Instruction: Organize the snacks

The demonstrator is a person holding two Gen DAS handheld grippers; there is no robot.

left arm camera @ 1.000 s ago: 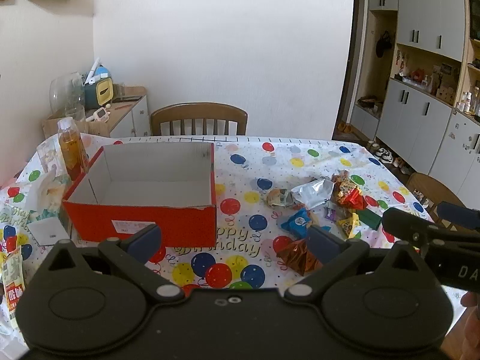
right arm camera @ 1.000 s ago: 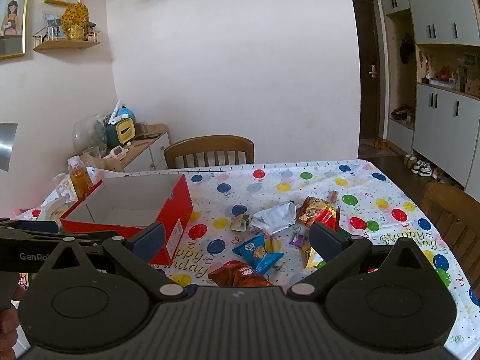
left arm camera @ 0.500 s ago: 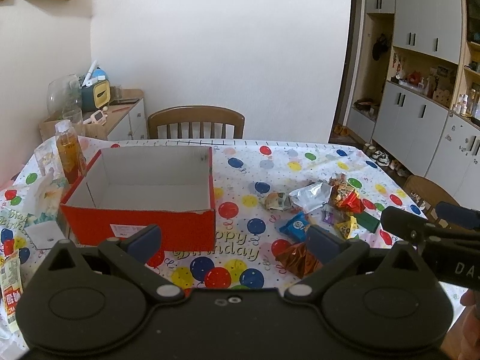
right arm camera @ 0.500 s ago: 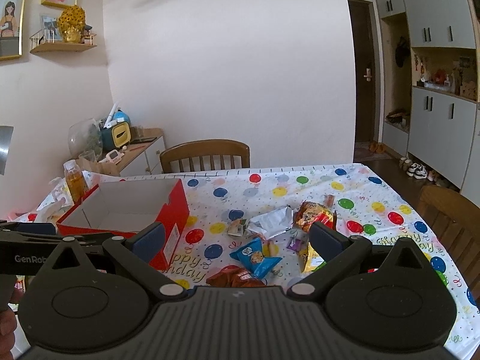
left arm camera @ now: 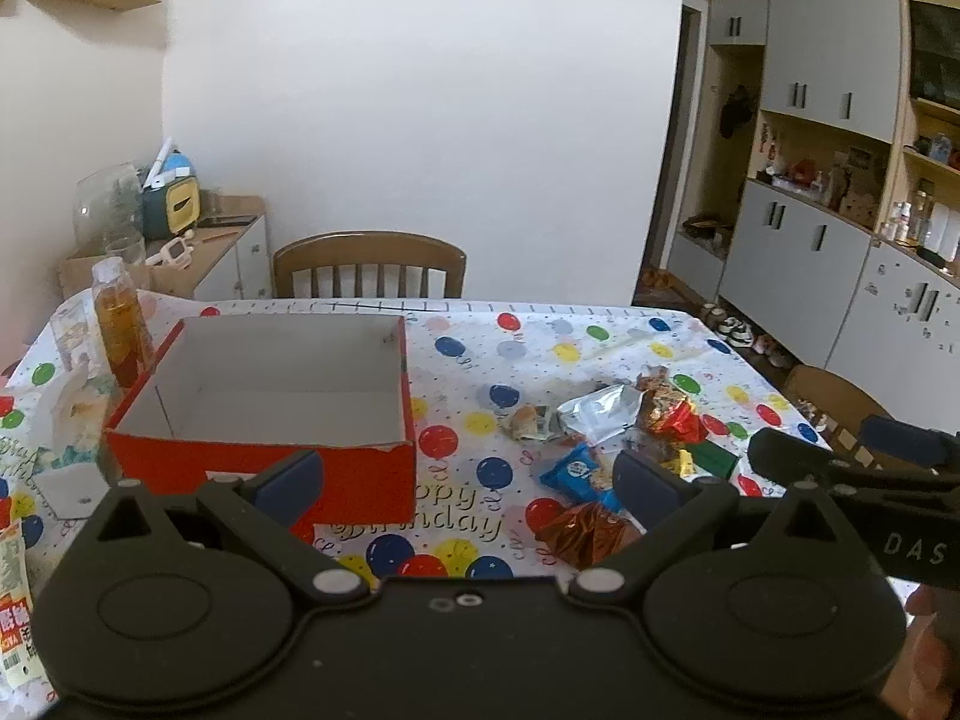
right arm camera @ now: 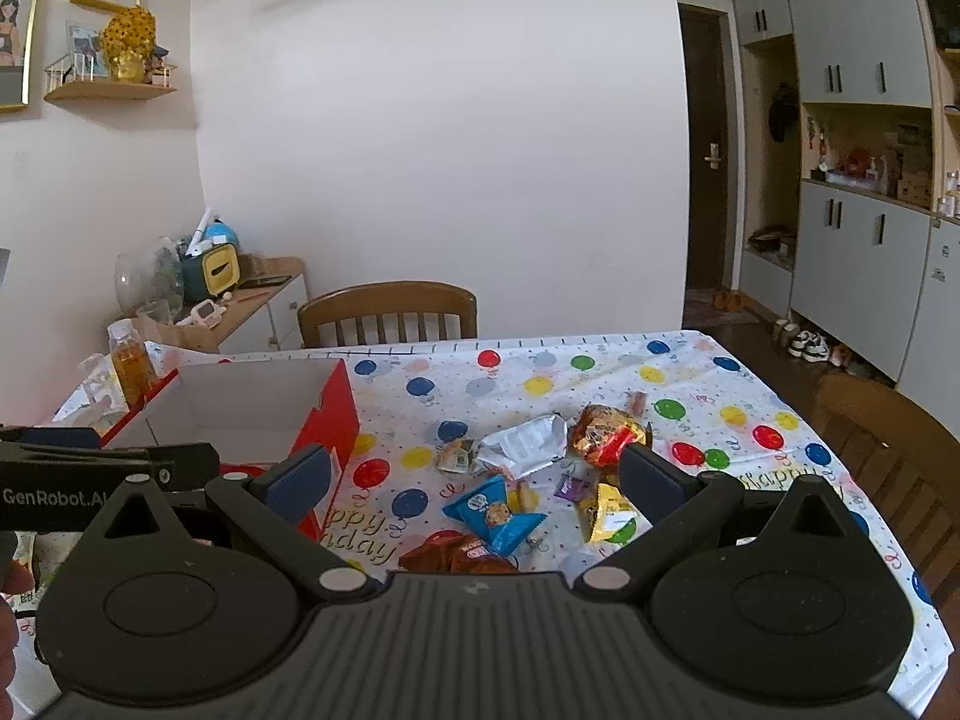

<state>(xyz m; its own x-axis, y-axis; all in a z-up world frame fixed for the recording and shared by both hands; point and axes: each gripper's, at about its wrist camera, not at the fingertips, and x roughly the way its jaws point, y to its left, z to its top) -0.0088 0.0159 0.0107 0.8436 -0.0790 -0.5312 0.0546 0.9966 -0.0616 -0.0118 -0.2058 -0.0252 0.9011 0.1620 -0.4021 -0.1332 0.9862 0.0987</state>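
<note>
- L gripper [left arm camera: 468, 480] & R gripper [right arm camera: 477, 474]: fingers spread, nothing held, both hovering over near tabletop [right arm camera: 690, 372] edge.
- Snacks [right arm camera: 540, 474] loose in a pile mid-tabletop, ahead of R – prob. first pick.
- Red box [left arm camera: 270, 396] left of pile, empty, open top = likely drop spot.

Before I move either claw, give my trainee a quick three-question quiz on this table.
1. True or false: the red box already holds snacks.
2. The blue packet lies: A) inside the box, B) on the tablecloth right of the box, C) in the right claw.
3. What stands just left of the box?

Key: 1. False, it is empty. 2. B. 3. A bottle of amber liquid.
</note>
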